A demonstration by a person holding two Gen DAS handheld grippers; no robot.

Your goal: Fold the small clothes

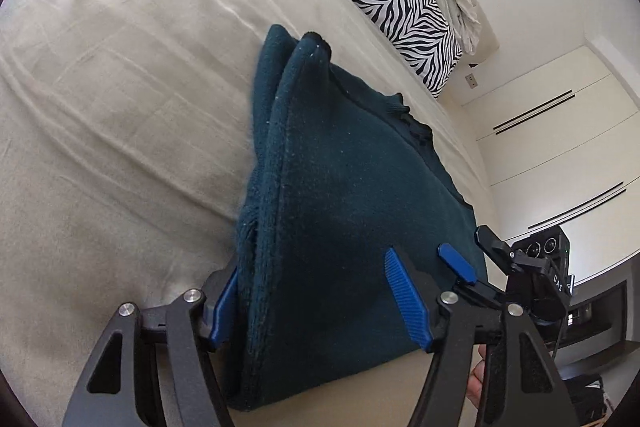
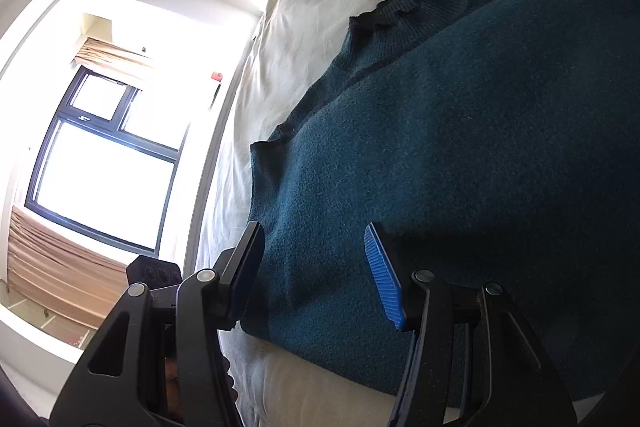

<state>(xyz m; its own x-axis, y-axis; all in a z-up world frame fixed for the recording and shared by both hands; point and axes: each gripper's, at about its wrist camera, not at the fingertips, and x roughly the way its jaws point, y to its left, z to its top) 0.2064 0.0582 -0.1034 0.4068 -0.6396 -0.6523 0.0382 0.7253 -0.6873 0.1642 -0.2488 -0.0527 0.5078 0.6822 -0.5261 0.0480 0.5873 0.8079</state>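
The dark teal sweater [image 1: 344, 195] lies on the bed [image 1: 120, 107], already folded over at least once, with more folds maybe left, and the left tongs [image 1: 316, 301] and right tongs [image 2: 320, 275] stand open around its near edge, gripping nothing.

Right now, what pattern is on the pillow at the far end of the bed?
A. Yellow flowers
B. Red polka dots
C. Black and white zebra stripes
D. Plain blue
C: the pillow beyond the dark teal sweater is covered in wavy black and white zebra stripes, and it lies on the beige bed sheet.
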